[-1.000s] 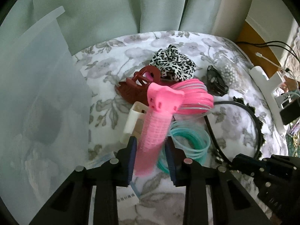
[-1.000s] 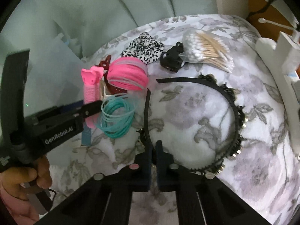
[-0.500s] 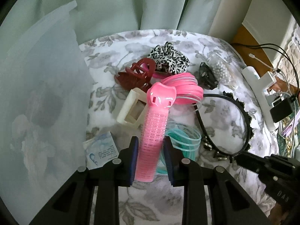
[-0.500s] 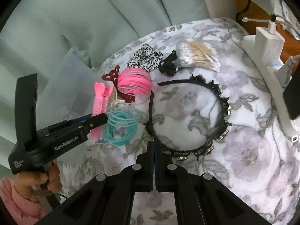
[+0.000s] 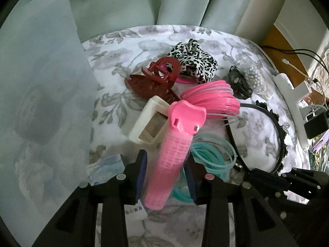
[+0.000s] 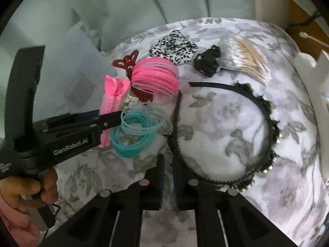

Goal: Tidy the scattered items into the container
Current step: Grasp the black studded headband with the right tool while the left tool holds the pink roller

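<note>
My left gripper [image 5: 166,164] is shut on a pink hair roller clip [image 5: 174,150] and holds it lifted over the floral tablecloth; it also shows in the right wrist view [image 6: 112,100]. My right gripper [image 6: 169,164] is shut on the black studded headband [image 6: 265,111], pinching its band near one end. The translucent container [image 5: 41,82] stands at the left. On the cloth lie pink bands [image 5: 211,98], teal bands [image 5: 213,160], a dark red claw clip [image 5: 154,80], a cream clip [image 5: 148,121] and a leopard scrunchie [image 5: 193,59].
A small black clip [image 6: 207,61] and a bag of cotton swabs [image 6: 246,59] lie at the back right. A white power strip [image 5: 292,103] with cables runs along the right edge. A small blue packet [image 5: 107,168] lies by the container. A green curtain hangs behind.
My left gripper has lifted the pink roller clip and drawn it back a little. My right gripper has closed on the headband's band and holds it.
</note>
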Demonstrator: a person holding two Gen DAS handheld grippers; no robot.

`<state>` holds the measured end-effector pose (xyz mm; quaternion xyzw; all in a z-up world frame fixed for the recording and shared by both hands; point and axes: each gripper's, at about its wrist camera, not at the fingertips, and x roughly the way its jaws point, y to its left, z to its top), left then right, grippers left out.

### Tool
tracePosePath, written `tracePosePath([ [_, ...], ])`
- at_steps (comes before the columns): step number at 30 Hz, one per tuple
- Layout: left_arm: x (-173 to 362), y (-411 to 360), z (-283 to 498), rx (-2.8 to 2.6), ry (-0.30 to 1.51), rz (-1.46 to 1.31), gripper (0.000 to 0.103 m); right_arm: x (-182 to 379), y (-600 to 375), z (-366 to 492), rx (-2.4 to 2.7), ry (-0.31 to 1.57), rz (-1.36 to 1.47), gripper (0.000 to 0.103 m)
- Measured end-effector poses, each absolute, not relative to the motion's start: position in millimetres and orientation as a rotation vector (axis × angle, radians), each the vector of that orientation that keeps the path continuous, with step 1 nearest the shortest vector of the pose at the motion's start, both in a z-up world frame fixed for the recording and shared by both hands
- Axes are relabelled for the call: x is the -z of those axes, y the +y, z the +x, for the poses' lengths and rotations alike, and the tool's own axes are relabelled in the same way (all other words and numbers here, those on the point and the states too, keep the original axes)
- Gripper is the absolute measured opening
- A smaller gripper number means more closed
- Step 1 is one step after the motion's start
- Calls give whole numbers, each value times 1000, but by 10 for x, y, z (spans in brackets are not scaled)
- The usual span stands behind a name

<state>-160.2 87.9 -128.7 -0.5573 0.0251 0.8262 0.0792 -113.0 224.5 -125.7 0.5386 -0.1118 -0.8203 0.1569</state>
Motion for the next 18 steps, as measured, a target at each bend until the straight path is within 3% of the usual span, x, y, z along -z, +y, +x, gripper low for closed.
tracePosePath([
  [2,1301,889,-1626,-2472,78,-1662,37,1256,2178,-1177,2356,-268,1527,25],
  [6,1278,856,-1628,-2475,34,-1647,32,1213,2070,-1209,2389,-147,1511,27],
  [11,1213,867,-1599,-2493,41,-1622,29,1137,2189,-1236,2431,-162,1484,30],
  [18,1085,844,-1535,-2501,31,-1583,29,1366,1984,-1267,2384,-35,1566,36],
])
